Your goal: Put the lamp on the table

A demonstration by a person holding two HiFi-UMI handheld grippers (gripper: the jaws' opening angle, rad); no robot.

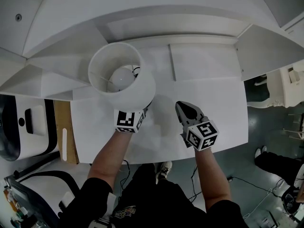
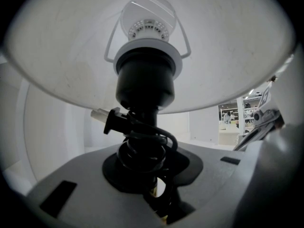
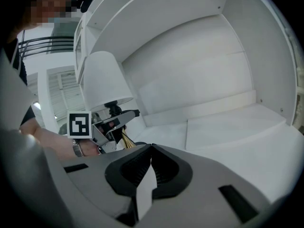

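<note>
The lamp has a white drum shade (image 1: 142,87) with a round bulb (image 1: 121,76) inside, and stands upright over the left half of the white table (image 1: 213,108). My left gripper (image 1: 145,107) reaches in under the shade, shut on the lamp's black stem (image 2: 141,144), which has the black cord and plug (image 2: 108,120) coiled round it. In the right gripper view the shade (image 3: 103,77) and the left gripper (image 3: 118,121) show at left; the lamp's foot is hidden. My right gripper (image 1: 182,107) hovers over the table's middle, shut and empty (image 3: 151,147).
A white curved shelf unit (image 1: 156,18) wraps the table's far side, with side shelves (image 1: 266,46) on the right. A white-and-black machine (image 1: 23,122) and a wooden board (image 1: 64,127) stand left of the table. Cables (image 1: 237,179) lie on the floor.
</note>
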